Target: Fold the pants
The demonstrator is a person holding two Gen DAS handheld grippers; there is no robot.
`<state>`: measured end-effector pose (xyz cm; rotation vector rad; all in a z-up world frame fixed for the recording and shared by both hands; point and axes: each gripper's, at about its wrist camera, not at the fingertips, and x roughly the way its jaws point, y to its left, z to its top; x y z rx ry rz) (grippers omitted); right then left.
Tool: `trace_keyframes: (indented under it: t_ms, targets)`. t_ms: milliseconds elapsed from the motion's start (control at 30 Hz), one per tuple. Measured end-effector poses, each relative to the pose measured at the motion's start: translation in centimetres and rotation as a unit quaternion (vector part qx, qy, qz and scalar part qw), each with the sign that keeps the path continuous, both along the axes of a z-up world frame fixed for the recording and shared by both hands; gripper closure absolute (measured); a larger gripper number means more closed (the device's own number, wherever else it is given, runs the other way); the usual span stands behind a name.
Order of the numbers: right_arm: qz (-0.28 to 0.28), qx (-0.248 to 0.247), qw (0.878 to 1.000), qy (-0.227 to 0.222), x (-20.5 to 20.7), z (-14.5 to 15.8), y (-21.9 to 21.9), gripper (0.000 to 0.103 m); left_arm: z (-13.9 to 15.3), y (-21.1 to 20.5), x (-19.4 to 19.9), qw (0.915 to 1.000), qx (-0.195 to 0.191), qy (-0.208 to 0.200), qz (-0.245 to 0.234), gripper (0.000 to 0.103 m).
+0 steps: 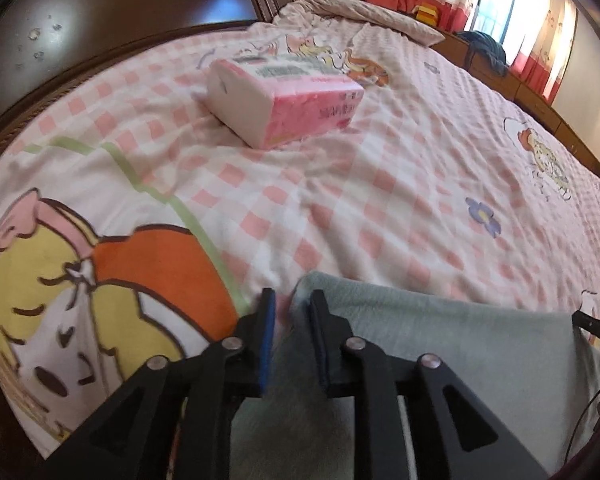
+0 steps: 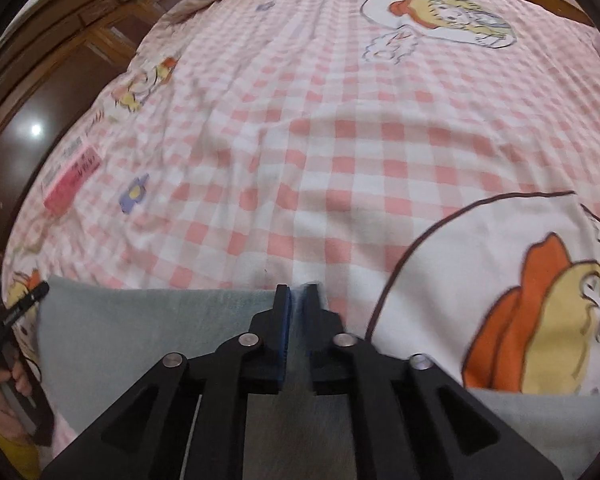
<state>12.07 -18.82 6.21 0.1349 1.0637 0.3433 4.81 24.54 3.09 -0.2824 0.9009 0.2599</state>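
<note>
While a pink-and-white checked bed sheet (image 1: 380, 184) printed with cartoon figures fills both views, grey pants (image 1: 440, 328) are seen lying across the near part of the bed, just under and around the fingers of both grippers.

On the left gripper (image 1: 292, 300), the two black fingers (image 1: 266, 320) with blue pads are set a little apart. A fold at the corner of the pants is seen between them, touching the right-hand finger; whether it is truly pinched cannot be told. Beyond the fingertips, well apart from them, a pink and white tissue pack (image 1: 284, 100) is seen lying on the sheet. Dark wooden furniture (image 1: 100, 32) is seen beyond the fingers to the left, and curtains (image 1: 540, 40) with a bright window far off to the right.

On the right gripper (image 2: 298, 296), the fingers (image 2: 280, 320) are nearly closed, with only a narrow gap, and the upper edge of the pants (image 2: 140, 320) is gripped between the pads. From there, the cloth is spread out to the left of the fingers. At the far left edge of this view, a hand (image 2: 16, 380) is seen around the other gripper's dark handle.
</note>
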Motion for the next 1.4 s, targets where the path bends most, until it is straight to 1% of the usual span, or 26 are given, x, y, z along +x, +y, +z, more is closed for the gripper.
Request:
trace_keyframes:
  t_ms: [33,67,100,200,300,367,467,533,600,633,700,733,767,867,967,1100,1167,1233,1333,1400]
  targets:
    - [-0.010,-0.004,1.000,-0.008,-0.6,0.9,-0.3,0.083,0.6,-0.1,-0.4,1.0000,0.001,-0.003,0.000,0.077]
    - [-0.014,-0.006,1.000,-0.014,-1.2,1.4,-0.4,0.080,1.1,-0.2,-0.7,1.0000,0.001,-0.007,-0.003,0.070]
    - [-0.016,-0.007,1.000,-0.019,-1.8,2.0,-0.6,0.079,1.7,-0.5,-1.2,0.9999,-0.001,-0.013,-0.010,0.064]
    - [-0.017,-0.014,0.999,-0.038,-4.5,3.5,-1.5,0.079,3.2,-1.9,-2.6,0.9991,-0.003,-0.028,-0.034,0.057]
    - [-0.035,-0.037,0.998,-0.047,-7.0,3.8,-3.0,0.079,3.9,-3.8,-3.9,0.9975,-0.002,-0.035,-0.062,0.055]
    - [-0.063,-0.056,0.995,-0.045,-8.6,3.6,-5.1,0.079,3.6,-5.0,-4.5,0.9961,-0.008,-0.031,-0.082,0.055]
    - [-0.110,-0.071,0.991,-0.028,-9.8,2.9,-8.8,0.079,2.7,-6.2,-4.9,0.9949,-0.019,-0.015,-0.097,0.055]
    - [-0.147,-0.078,0.986,-0.009,-10.4,1.9,-11.7,0.079,1.7,-6.7,-4.9,0.9949,-0.017,0.001,-0.100,0.055]
    - [-0.175,-0.088,0.981,0.005,-10.7,1.0,-13.9,0.079,0.6,-6.8,-4.7,0.9952,-0.008,0.020,-0.096,0.055]
    - [-0.191,-0.102,0.976,0.009,-10.8,0.4,-14.9,0.079,0.1,-6.7,-4.7,0.9953,0.000,0.027,-0.094,0.055]
    - [-0.214,-0.143,0.966,0.003,-11.0,-0.8,-16.5,0.080,-1.0,-6.6,-4.3,0.9949,0.029,0.047,-0.085,0.055]
    - [-0.218,-0.153,0.964,-0.001,-11.1,-1.1,-16.9,0.080,-1.3,-6.5,-4.3,0.9946,0.040,0.047,-0.084,0.055]
    - [-0.220,-0.169,0.961,-0.008,-11.1,-1.6,-17.1,0.080,-1.4,-6.3,-4.3,0.9945,0.044,0.045,-0.083,0.055]
    - [-0.215,-0.179,0.960,-0.020,-10.8,-2.4,-17.1,0.080,-1.0,-5.5,-4.5,0.9956,0.046,0.046,-0.068,0.055]
    - [-0.205,-0.202,0.958,-0.023,-10.7,-2.3,-16.6,0.080,0.3,-4.1,-5.2,0.9973,0.049,0.037,-0.041,0.056]
    - [-0.201,-0.204,0.958,-0.016,-10.8,-1.5,-16.2,0.079,2.3,-1.9,-7.7,0.9990,0.034,0.017,-0.021,0.056]
    - [-0.194,-0.193,0.962,-0.013,-11.4,-0.7,-15.6,0.078,2.7,-1.1,-8.9,0.9994,0.025,0.018,-0.017,0.056]
    - [-0.172,-0.170,0.970,-0.014,-12.2,0.3,-14.5,0.077,2.7,-0.7,-10.0,0.9995,0.016,0.023,-0.012,0.056]
    - [-0.135,-0.148,0.980,-0.013,-13.2,1.3,-12.5,0.070,2.0,-0.5,-11.2,0.9992,-0.020,0.033,-0.015,0.055]
    - [-0.116,-0.133,0.984,-0.010,-13.7,1.6,-11.3,0.067,1.4,-0.7,-11.6,0.9975,-0.057,0.038,-0.016,0.055]
